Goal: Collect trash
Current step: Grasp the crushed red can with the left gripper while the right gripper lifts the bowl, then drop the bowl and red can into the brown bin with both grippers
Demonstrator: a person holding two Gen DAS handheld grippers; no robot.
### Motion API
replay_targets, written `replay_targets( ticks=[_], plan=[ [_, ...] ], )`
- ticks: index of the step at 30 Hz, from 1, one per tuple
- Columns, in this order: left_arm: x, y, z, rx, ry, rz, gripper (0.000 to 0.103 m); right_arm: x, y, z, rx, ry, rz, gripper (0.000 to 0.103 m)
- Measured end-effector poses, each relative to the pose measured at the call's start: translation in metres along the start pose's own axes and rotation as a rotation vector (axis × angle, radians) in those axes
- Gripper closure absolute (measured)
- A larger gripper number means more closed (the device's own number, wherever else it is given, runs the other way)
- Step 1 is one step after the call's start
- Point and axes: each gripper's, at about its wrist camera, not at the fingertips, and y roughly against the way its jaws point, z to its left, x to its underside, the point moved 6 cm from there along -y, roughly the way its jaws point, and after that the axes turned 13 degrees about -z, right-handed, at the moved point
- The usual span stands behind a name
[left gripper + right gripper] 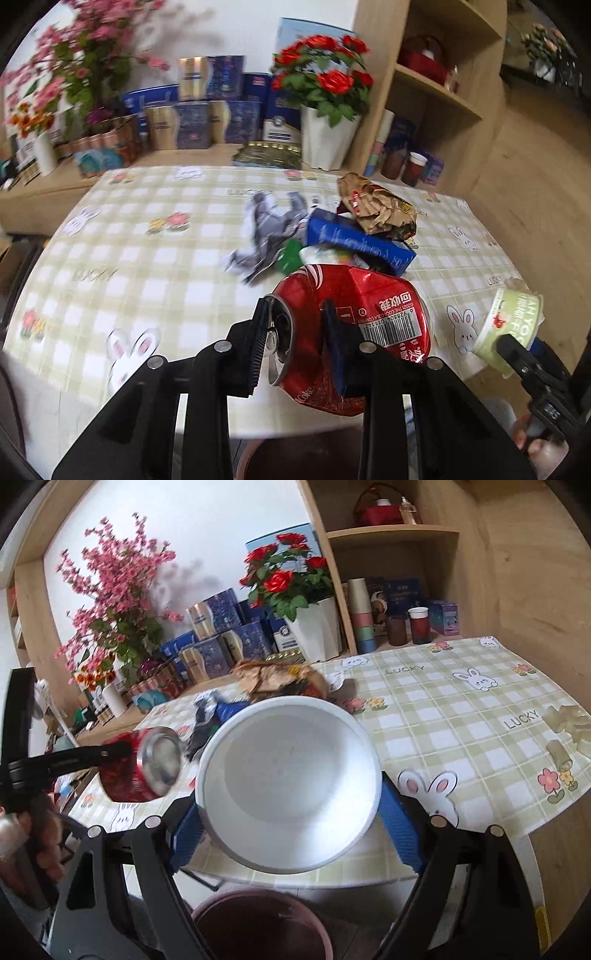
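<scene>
Left wrist view: crushed red aluminium cola can (351,332) is pinched by left tongs (295,339); white paper bowl (288,782) is clamped by right tongs (288,830), both above brown bin (258,926) for dropping.

Crushed can (354,325) before the trash pile (347,232) on the table (129,258), paper cup (509,328) to its right.

Home living or dining room: table (461,701) wearing a bunny-print checked cloth; potted red roses (291,579) sitting at upper centre; wooden shelving (391,531) holding cups and boxes, upper right.
</scene>
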Motion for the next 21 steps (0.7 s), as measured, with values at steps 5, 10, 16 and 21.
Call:
replay_targets(
  ticks=[5, 10, 16, 21],
  plan=[
    [0.022, 0.048, 0.01, -0.039, -0.019, -0.04, 0.074, 0.029, 0.015, 0.023, -0.04, 0.035, 0.06, 0.019],
    [0.048, 0.079, 0.02, -0.073, -0.014, -0.064, 0.074, 0.074, 0.021, 0.047, -0.08, 0.1, 0.151, 0.019],
    [0.079, 0.093, 0.026, -0.105, -0.047, -0.062, 0.074, 0.125, 0.007, 0.056, -0.078, 0.153, 0.29, 0.019],
    [0.096, 0.093, 0.033, -0.111, -0.043, -0.047, 0.074, 0.147, -0.008, 0.05, -0.046, 0.144, 0.382, 0.019]
  ],
)
